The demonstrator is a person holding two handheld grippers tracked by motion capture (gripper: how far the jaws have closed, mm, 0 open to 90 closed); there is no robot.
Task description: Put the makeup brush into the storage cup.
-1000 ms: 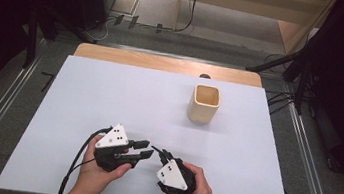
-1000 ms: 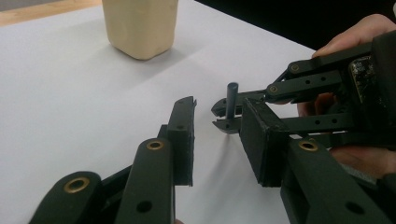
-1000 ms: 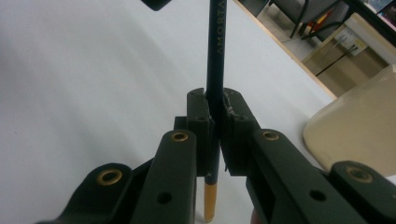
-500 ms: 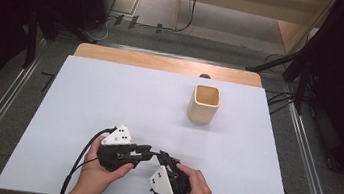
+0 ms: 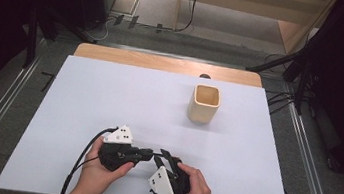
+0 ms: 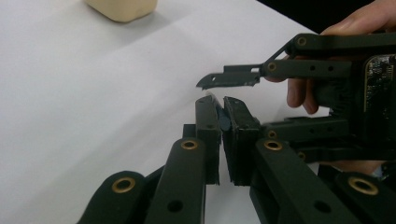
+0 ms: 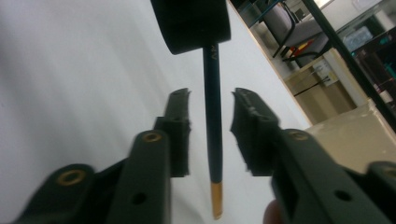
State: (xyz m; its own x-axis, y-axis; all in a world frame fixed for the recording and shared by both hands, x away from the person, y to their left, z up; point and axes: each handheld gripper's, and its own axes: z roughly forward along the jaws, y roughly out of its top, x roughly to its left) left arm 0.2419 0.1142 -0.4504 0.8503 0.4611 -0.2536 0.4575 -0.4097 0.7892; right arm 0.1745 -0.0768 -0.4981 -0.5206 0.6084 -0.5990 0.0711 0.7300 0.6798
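Gripping pencil (image 7: 212,126), open tabletop (image 5: 110,94) beyond

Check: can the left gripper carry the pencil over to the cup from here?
Probably yes. The left gripper is shut on the pencil, the right gripper has just been opening around it, and bare table lies before the cup.

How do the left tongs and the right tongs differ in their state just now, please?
The left tongs are shut on the dark pencil, pads pressed to it, whereas the right tongs stand open, their jaws apart on either side of it without touching. The left jaws have just been closing, the right ones opening. Both are black, hand-held, and meet low over the white table.
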